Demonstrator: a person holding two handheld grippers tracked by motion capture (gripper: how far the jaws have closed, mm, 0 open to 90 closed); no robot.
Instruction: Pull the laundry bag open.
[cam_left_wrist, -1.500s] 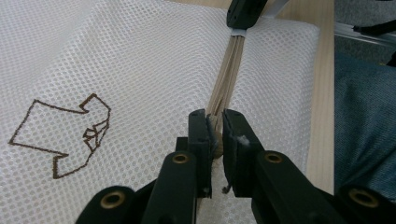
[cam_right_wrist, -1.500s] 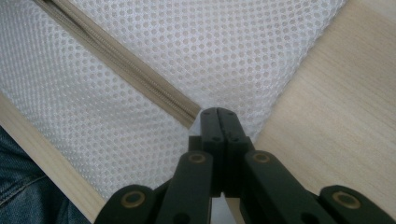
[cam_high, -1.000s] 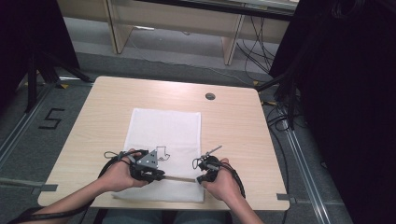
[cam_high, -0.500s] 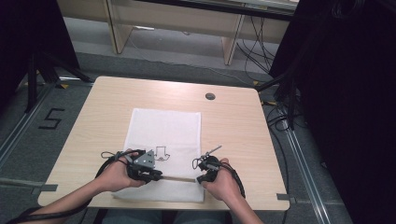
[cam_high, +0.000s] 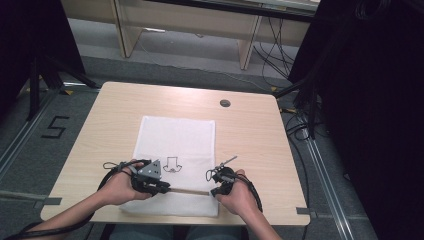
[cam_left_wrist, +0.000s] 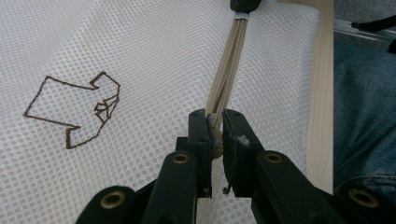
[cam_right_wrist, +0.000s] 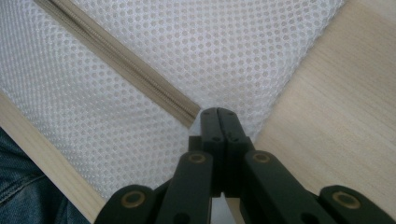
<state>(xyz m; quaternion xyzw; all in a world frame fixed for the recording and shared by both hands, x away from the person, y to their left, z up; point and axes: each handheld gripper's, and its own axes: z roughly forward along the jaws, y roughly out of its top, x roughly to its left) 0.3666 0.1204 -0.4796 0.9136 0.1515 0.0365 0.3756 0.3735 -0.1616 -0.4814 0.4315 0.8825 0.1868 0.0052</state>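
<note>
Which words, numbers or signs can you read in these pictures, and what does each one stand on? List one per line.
"5": black figure marked on the grey floor, left of the table.
No words: a brown outline drawing of a garment on the white mesh bag.
No other word, brand or number can be read.

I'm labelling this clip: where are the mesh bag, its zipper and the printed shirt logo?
mesh bag (cam_high: 175, 135): high view, bare upper mesh.
zipper (cam_right_wrist: 140, 79): right gripper view, middle of the beige zipper.
shirt logo (cam_left_wrist: 72, 105): left gripper view, centre of outline.
</note>
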